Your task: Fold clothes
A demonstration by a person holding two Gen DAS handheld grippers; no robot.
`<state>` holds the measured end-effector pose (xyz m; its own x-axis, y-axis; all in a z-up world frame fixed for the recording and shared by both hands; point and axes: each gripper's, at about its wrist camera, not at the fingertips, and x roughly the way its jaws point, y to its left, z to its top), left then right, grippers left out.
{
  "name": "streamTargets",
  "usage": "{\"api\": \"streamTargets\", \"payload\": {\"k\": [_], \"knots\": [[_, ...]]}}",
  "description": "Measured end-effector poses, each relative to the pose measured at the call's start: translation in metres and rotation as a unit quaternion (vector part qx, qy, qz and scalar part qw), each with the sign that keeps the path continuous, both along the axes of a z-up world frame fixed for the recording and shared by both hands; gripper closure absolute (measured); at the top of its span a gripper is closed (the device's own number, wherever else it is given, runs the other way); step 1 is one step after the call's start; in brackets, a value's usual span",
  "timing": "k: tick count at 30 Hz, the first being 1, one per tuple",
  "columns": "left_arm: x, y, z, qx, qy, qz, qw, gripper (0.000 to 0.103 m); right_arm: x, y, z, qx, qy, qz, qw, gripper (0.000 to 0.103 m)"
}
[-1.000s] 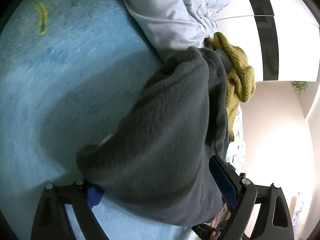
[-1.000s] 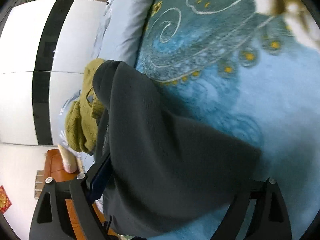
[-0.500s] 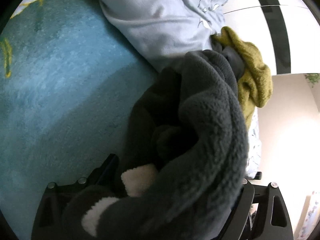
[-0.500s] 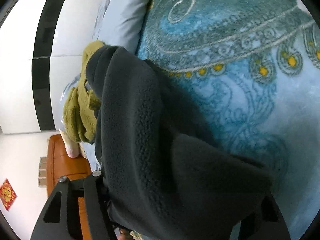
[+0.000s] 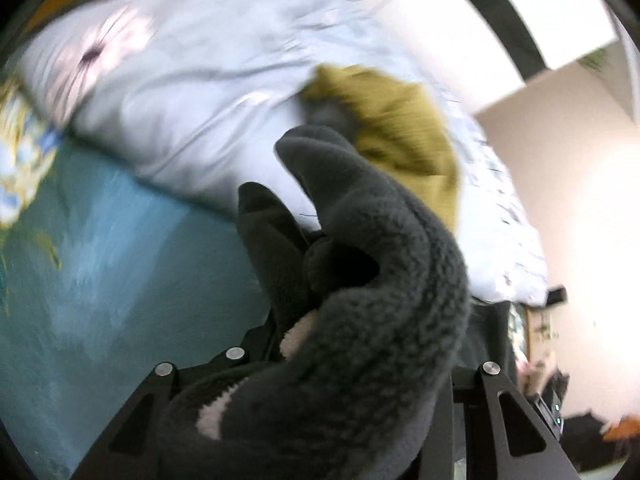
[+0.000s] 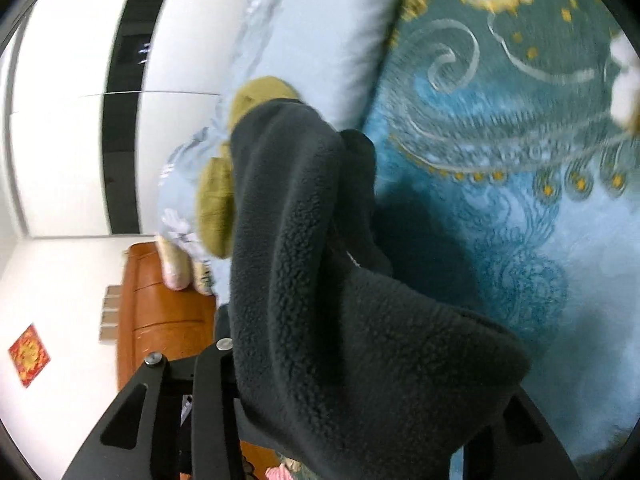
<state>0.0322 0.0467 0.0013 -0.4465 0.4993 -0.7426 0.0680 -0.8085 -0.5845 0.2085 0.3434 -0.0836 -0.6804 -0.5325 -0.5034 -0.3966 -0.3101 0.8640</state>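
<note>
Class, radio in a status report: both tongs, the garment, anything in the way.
Left tongs and right tongs just closed, both clamped on the dark grey fleece. Fleece bunched, lifted off the blue blanket. Olive garment behind, touching it.

Honestly the dark grey fleece [image 5: 384, 280] swallows most of what matters. In the left wrist view it's bunched over the left gripper [image 5: 320, 392], so the fingertips and pads are completely buried and you can't see where they bite. Same story for the right gripper [image 6: 360, 400]: the fleece [image 6: 340, 300] drapes over both fingers and only the black frames poke out at the bottom edge. The olive-green knit [image 5: 396, 136] is half tucked behind the fleece and smeared by motion blur, so no telling what garment it is. The pale blue pillow [image 5: 192, 92] and the teal blanket [image 5: 100, 264] are blurry too, pattern mostly mush. The small stuff at the far right is too tiny to make out.
</note>
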Motion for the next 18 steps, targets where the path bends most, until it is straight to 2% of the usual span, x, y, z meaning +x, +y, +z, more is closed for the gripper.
{"api": "streamTargets", "payload": {"k": [3,6,10,14,18], "knots": [[0.007,0.026,0.039,-0.001,0.033,-0.044,0.9985,0.06,0.026,0.023,0.031,-0.001,0.041,-0.002,0.999,0.058],[0.01,0.069,0.074,0.013,0.062,-0.096,0.9933,0.06,0.041,0.043,0.065,0.013,0.073,-0.022,0.997,0.058],[0.007,0.162,0.118,0.045,0.106,-0.184,0.9761,0.06,0.089,0.111,0.118,0.049,0.114,-0.076,0.989,0.058],[-0.003,0.276,0.156,0.096,0.119,-0.269,0.951,0.06,0.145,0.184,0.174,0.097,0.145,-0.15,0.973,0.058],[-0.007,0.412,0.202,0.15,0.128,-0.364,0.9102,0.061,0.207,0.262,0.228,0.153,0.162,-0.233,0.947,0.058]]}}
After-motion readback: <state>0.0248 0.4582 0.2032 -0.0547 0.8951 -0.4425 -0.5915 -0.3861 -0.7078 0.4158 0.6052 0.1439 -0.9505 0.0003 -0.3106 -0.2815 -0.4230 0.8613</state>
